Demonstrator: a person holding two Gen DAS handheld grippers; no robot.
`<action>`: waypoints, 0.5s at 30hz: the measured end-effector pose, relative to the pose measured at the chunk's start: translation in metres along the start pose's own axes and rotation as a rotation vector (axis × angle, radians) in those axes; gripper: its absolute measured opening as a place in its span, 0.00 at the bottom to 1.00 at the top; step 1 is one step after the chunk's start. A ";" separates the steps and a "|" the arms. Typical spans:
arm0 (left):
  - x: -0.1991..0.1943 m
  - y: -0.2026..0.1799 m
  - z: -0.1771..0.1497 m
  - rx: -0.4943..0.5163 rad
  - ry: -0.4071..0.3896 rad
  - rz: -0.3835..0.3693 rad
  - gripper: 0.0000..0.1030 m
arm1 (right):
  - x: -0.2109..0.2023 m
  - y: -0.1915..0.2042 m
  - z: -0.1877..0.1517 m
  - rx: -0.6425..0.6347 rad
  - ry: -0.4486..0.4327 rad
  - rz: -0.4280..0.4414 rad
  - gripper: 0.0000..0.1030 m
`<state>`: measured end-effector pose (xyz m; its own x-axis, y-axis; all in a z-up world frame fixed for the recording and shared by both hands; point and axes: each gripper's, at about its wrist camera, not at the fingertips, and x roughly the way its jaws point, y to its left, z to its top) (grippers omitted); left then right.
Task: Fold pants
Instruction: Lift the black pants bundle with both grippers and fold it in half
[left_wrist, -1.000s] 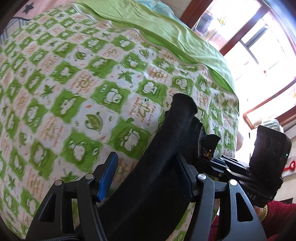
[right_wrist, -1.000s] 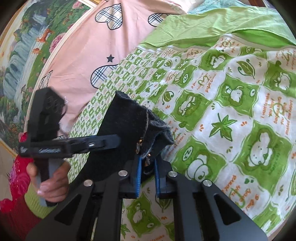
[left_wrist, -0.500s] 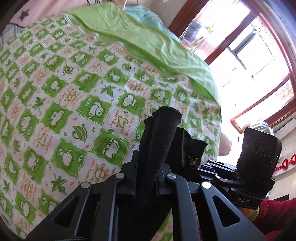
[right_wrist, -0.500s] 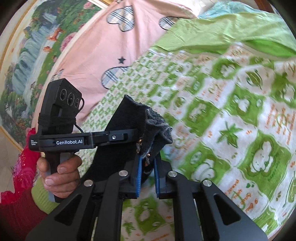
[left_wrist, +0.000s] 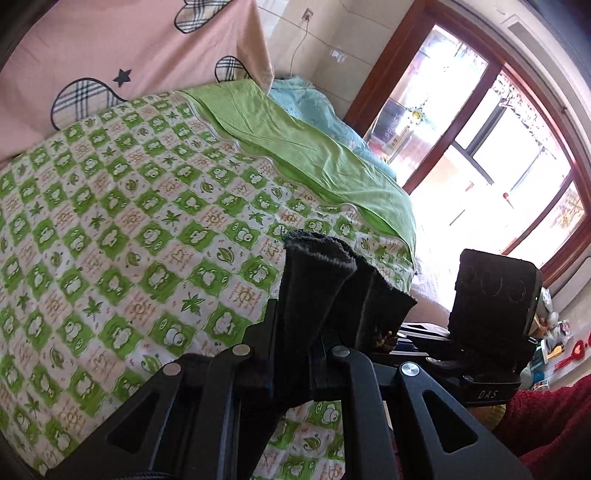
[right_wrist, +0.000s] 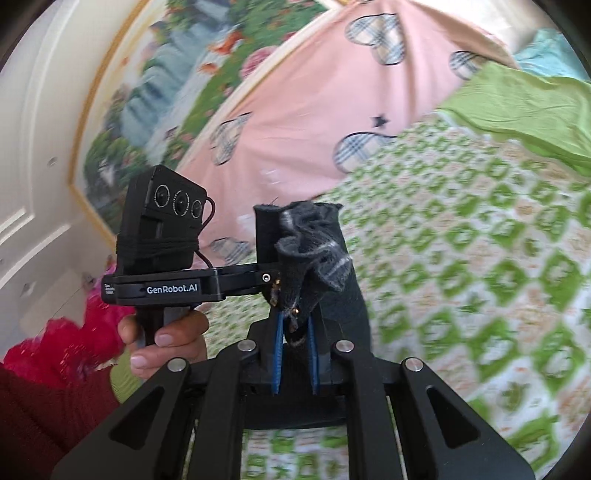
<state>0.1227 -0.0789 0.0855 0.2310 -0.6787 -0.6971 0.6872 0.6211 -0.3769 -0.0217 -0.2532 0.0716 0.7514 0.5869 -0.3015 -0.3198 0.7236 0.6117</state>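
**Inspector:** Pants (left_wrist: 317, 291), dark fabric, are held off the bed at one bunched end. Left gripper (left_wrist: 291, 354) has its fingers clamped on a thick fold; right gripper (right_wrist: 295, 332) pinches the neighbouring edge between its blue pads (right_wrist: 277, 347), near some small metal fittings.

**Clerk:** Which step is this?

**Inspector:** By my judgement, the pick-up before laying out. Both grips sit close together, just beside each other, with the cloth hanging below out of view.

**Clerk:** What does the next move call for?

**Inspector:** Likely drawing the two held points apart to spread the end flat, then lowering the garment onto the bedspread (left_wrist: 147, 240) with room for its length. Neither grip should slacken while it is in the air.

**Clerk:** Surface and room?

**Inspector:** Green and white patterned bedspread, bare in the near part. Plain green sheet (left_wrist: 314, 155) at the far right, pink heart-print cloth (right_wrist: 314, 92) behind, bright wood-framed window (left_wrist: 498, 155) to the right.
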 end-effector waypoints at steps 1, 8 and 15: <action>-0.005 0.002 -0.004 -0.008 -0.009 0.005 0.10 | 0.004 0.004 -0.001 -0.008 0.007 0.008 0.12; -0.042 0.029 -0.047 -0.093 -0.069 0.047 0.10 | 0.039 0.032 -0.019 -0.056 0.102 0.062 0.12; -0.057 0.058 -0.087 -0.178 -0.105 0.070 0.10 | 0.067 0.045 -0.041 -0.089 0.177 0.087 0.12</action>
<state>0.0893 0.0299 0.0503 0.3507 -0.6630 -0.6614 0.5369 0.7210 -0.4381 -0.0091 -0.1669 0.0489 0.6083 0.6974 -0.3790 -0.4346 0.6922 0.5761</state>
